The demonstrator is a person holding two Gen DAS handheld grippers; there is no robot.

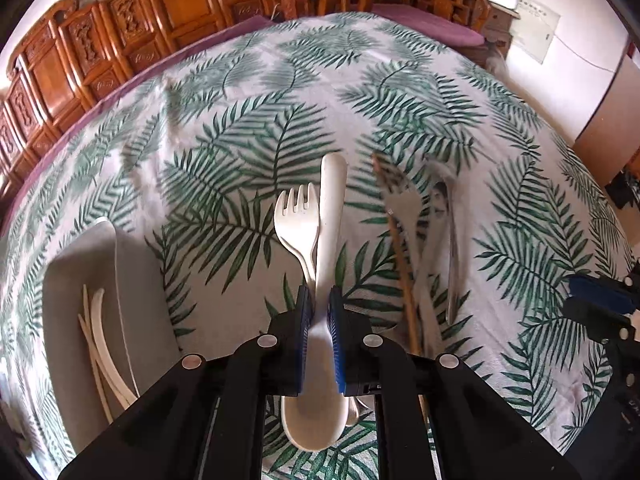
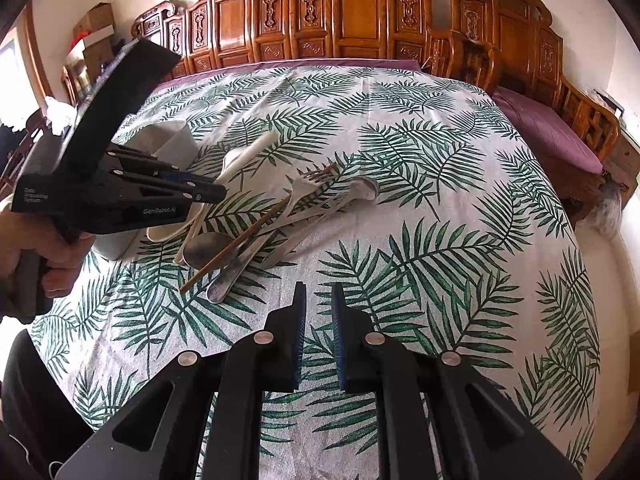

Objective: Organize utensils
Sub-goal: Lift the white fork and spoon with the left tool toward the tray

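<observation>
Home: carved wooden bench (image 2: 360, 12), leaf-print tablecloth (image 2: 400, 200)

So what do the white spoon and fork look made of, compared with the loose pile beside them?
The white spoon, clamped in the left hand-held gripper, and the white fork look like matte cream plastic: opaque, no glints. In the pile, the grey spoon and grey fork look like metal, dull grey with faint sheen. The thin brown stick looks like wood or bamboo.
</observation>
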